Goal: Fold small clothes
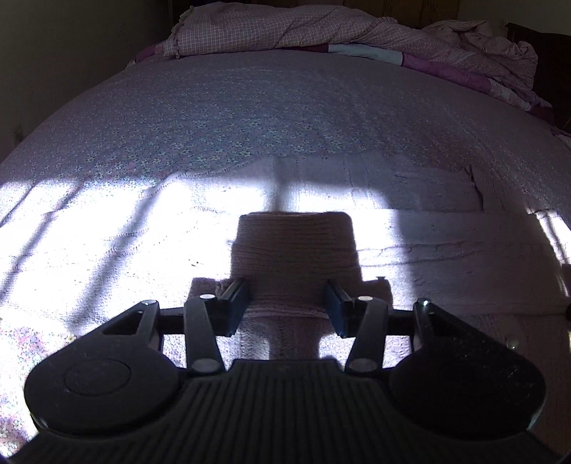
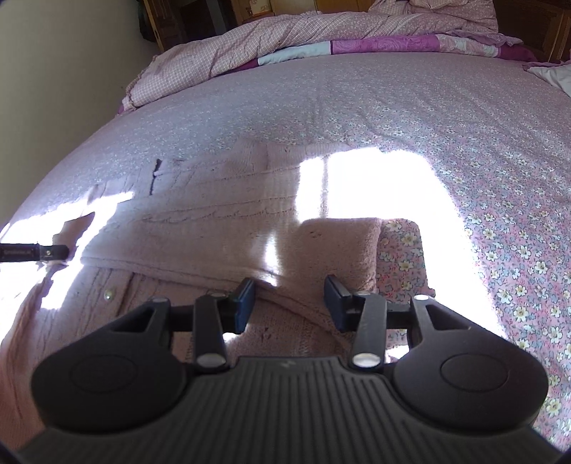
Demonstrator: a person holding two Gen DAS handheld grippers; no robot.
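Glare and hard shadow over the pink knitted sweater (image 1: pixel 410 221) — outline hard to trace, near edge cut off. Spread flat on the floral bed (image 2: pixel 392 117); ribbed, cable texture. Left tongs (image 1: pixel 287 303) apart, over a sleeve. Right tongs (image 2: pixel 289 303) apart, over the other. Rumpled checked quilt (image 1: pixel 285 28) at head.

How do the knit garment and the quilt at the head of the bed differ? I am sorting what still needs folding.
The pink knit garment lies spread flat near both grippers; the checked quilt sits bunched in a heap at the far end. The garment is plain pink knit; the quilt shows a fine check with purple and pale blue patches. Both rest on the flowered bedsheet.
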